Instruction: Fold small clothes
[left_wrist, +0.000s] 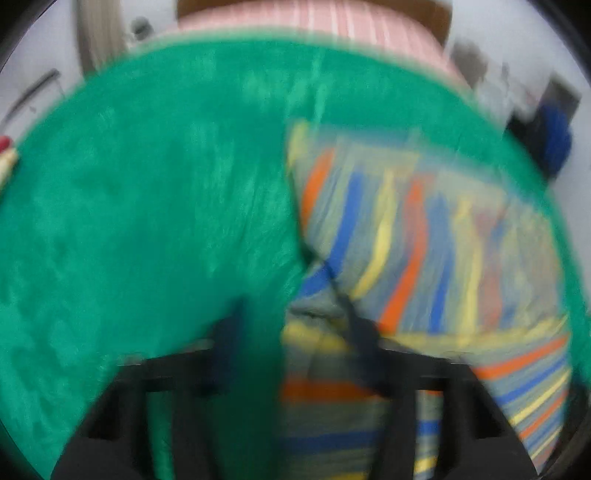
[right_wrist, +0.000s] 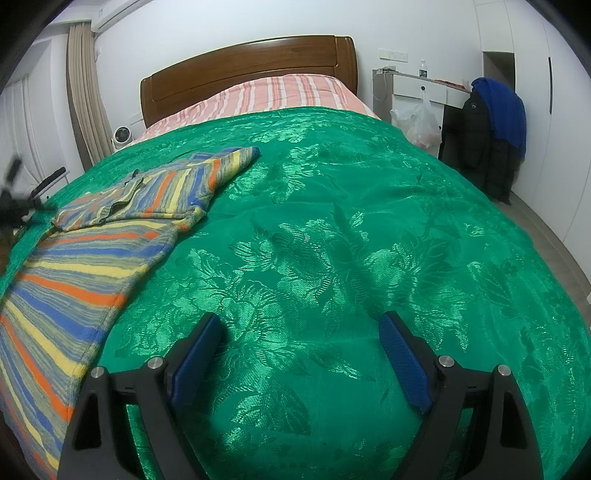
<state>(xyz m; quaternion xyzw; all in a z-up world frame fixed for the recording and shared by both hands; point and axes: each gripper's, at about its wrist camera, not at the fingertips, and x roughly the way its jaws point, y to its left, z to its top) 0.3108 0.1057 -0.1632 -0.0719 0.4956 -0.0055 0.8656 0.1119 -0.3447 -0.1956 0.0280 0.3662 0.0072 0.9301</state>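
A striped garment (right_wrist: 85, 243) in blue, orange, yellow and grey lies on the green bedspread (right_wrist: 332, 240) at the left, its far part folded over with a sleeve toward the headboard. In the blurred left wrist view the garment (left_wrist: 424, 240) fills the right half. My left gripper (left_wrist: 291, 314) is open, its fingers apart, the right finger over the garment's near-left edge and the left finger over bare bedspread (left_wrist: 147, 221). My right gripper (right_wrist: 299, 321) is open and empty above bare bedspread, to the right of the garment.
A wooden headboard (right_wrist: 251, 70) and pink striped sheet (right_wrist: 280, 94) lie at the far end. A white desk (right_wrist: 417, 85) with a plastic bag and a chair with dark and blue jackets (right_wrist: 491, 129) stand at the right. A small fan (right_wrist: 120, 136) and curtain are at the left.
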